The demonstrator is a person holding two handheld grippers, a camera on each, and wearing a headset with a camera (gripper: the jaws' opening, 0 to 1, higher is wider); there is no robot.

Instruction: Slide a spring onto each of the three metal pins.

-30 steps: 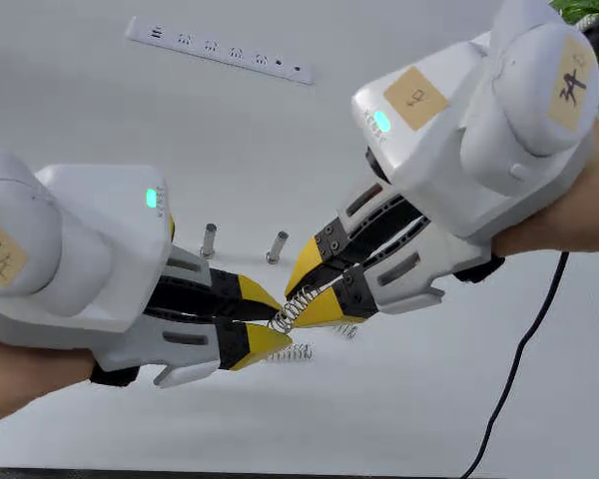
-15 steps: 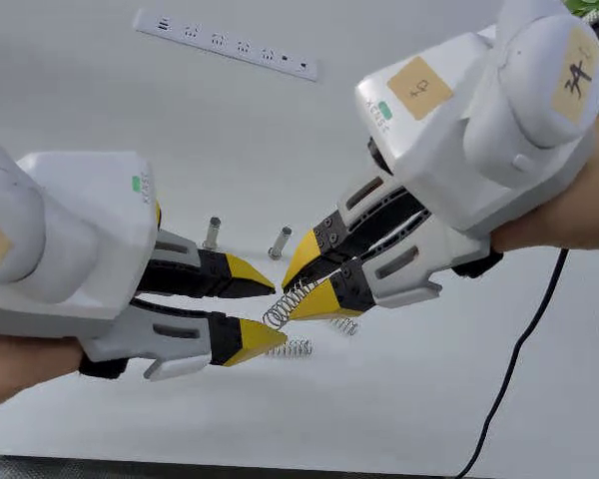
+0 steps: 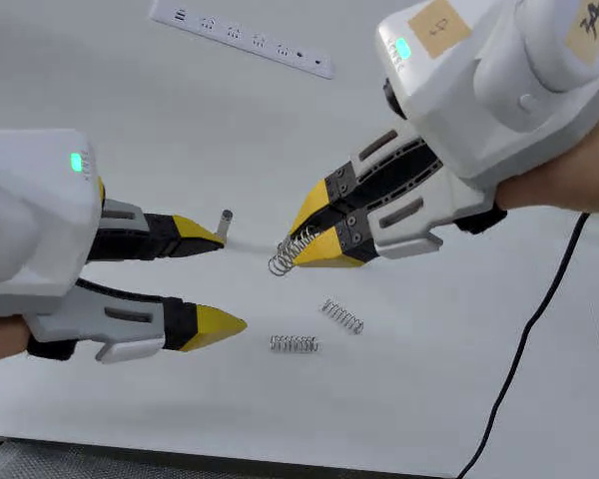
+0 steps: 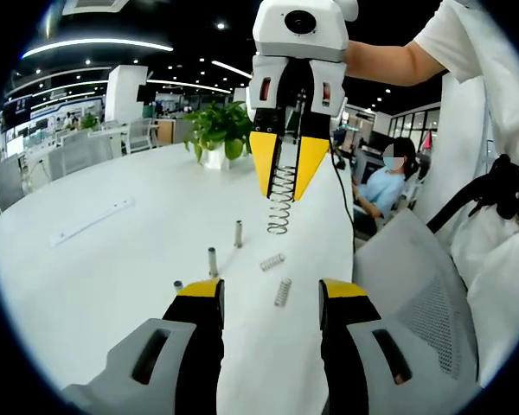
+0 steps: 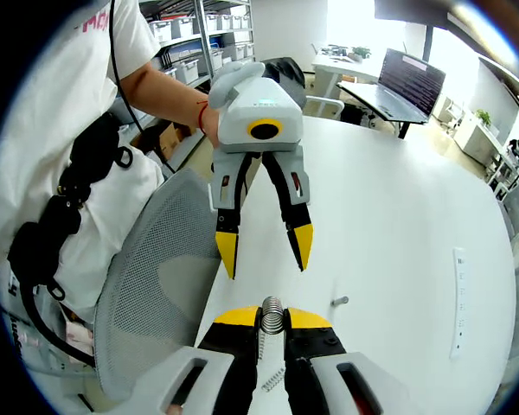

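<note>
Lets go with the left tool (image 3: 234,282), now wide open, empty, backed off; keeps the spring (image 3: 279,261) pinched in the right tool (image 3: 296,249), above the bench (image 3: 409,399) near a pin (image 3: 224,218). Ready for threading, probably.

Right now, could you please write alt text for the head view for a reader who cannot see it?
The right gripper holds a spring in its shut jaws above a white table, facing the open left gripper. Two loose springs lie on it, a metal pin stands beside the left gripper, and a power strip lies beyond.
</note>
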